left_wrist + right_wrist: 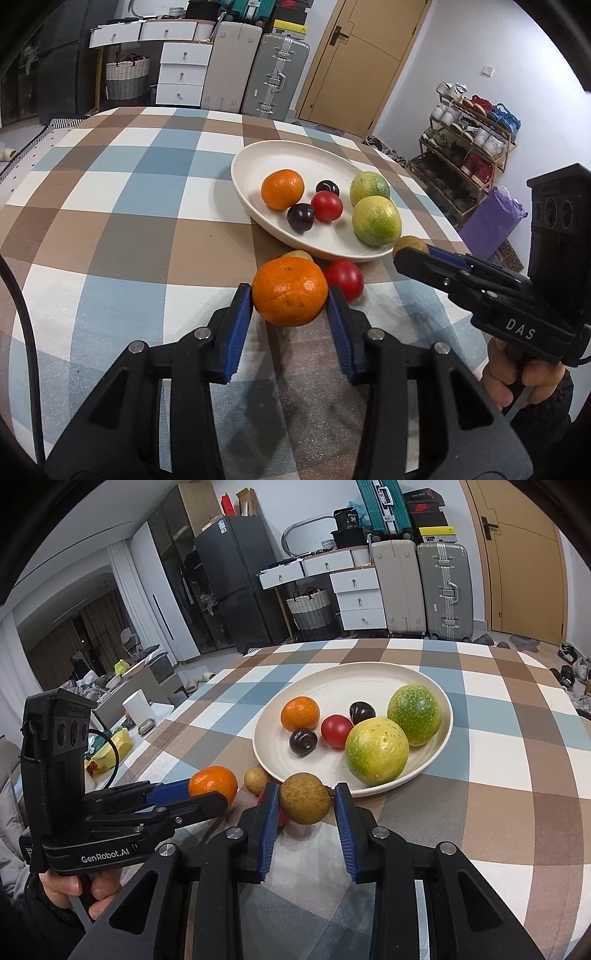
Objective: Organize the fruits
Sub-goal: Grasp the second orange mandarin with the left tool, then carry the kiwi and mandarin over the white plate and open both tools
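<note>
While the plate (258, 155) sits far on the checked surface (110, 221), we see our left gripper (290, 299) clamped on a mandarin (290, 291), its blue pads pressed to the fruit's left and right sides just near of the plate's rim. Beside that mandarin, to the right, lies a red tomato (345, 278), and a brown longan (297, 254) peeks out just behind it, against the plate.

Our right gripper (304, 808) is closed on another longan (304, 798); the left pad touches it, though at the right pad we cannot tell whether the small gap is real. It is held close to the near rim of the plate, with the loose longan and a bit of red tomato showing to its left.

In the plate we count six fruits: a second mandarin (300, 712) at the left, two dark plums (303, 741), a tomato (336, 730) between them, and two green-yellow passion fruits (376, 751) at the right, touching each other.

A hand (517, 373) grips the right tool's handle at the frame's right edge.
</note>
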Motion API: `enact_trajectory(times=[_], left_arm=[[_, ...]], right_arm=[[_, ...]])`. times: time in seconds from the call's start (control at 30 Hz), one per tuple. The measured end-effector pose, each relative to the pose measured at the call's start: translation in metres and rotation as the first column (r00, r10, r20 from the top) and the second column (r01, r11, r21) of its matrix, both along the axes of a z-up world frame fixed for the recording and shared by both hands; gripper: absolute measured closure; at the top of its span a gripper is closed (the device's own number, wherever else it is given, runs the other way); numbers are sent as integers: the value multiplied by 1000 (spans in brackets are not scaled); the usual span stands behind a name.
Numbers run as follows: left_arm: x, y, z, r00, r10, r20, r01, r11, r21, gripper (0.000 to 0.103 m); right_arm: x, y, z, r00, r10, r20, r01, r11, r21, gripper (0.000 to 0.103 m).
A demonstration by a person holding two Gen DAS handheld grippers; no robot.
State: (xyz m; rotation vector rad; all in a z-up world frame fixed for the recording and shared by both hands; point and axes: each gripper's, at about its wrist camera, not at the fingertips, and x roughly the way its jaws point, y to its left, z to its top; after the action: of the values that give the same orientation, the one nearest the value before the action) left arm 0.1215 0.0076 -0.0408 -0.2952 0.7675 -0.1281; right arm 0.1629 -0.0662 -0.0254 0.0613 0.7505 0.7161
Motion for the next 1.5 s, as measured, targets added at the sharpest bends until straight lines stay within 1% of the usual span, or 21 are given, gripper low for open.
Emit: enact_trajectory(times=[0.07, 0.23, 0.3, 0.47, 0.53, 0.63, 0.8, 0.93, 1.03, 1.17, 1.3, 1.4, 1.5], left_arm=[[-2, -1, 3, 1000, 5, 13, -5, 1000, 15, 65], [-2, 0, 13, 999, 14, 42, -14, 1000, 9, 65], [3, -2, 17, 999, 16, 48, -17, 1000, 25, 65], [16, -7, 29, 997, 14, 74, -17, 999, 39, 65], [23, -9, 34, 997, 14, 82, -18, 999, 52, 65], [33, -8, 38, 996, 22, 91, -27, 998, 55, 65], [51, -7, 43, 993, 45, 105, -55, 993, 102, 65], [67, -4, 43, 993, 52, 105, -64, 991, 115, 65], [78, -2, 39, 994, 55, 96, -65, 993, 99, 65], [85, -3, 34, 994, 51, 94, -60, 994, 92, 65], [89, -2, 26, 995, 55, 84, -63, 993, 103, 65], [91, 4, 21, 996, 57, 65, -61, 996, 64, 65], [92, 8, 18, 997, 57, 60, -60, 997, 57, 65]], right_arm=[[0, -2, 2, 1000, -2, 7, 2, 1000, 9, 72], [1, -8, 6, 1000, -25, 18, 25, 999, 35, 72], [2, -11, 8, 999, -39, 18, 38, 998, 44, 72], [4, -14, 22, 997, -64, 44, 62, 997, 43, 72], [7, -14, 27, 996, -69, 48, 67, 997, 28, 72], [13, -12, 31, 995, -81, 54, 80, 997, 10, 72], [23, -13, 31, 993, -106, 41, 106, 994, 12, 72], [33, -13, 32, 993, -114, 36, 114, 993, 3, 72], [42, -12, 32, 992, -127, 22, 127, 992, 11, 72], [53, -9, 31, 989, -144, 8, 144, 989, 12, 72], [68, -3, 28, 988, -156, -13, 156, 988, 4, 72], [78, 5, 23, 988, -153, -26, 152, 988, -13, 72], [87, 12, 18, 988, -152, -39, 151, 988, -27, 72]])
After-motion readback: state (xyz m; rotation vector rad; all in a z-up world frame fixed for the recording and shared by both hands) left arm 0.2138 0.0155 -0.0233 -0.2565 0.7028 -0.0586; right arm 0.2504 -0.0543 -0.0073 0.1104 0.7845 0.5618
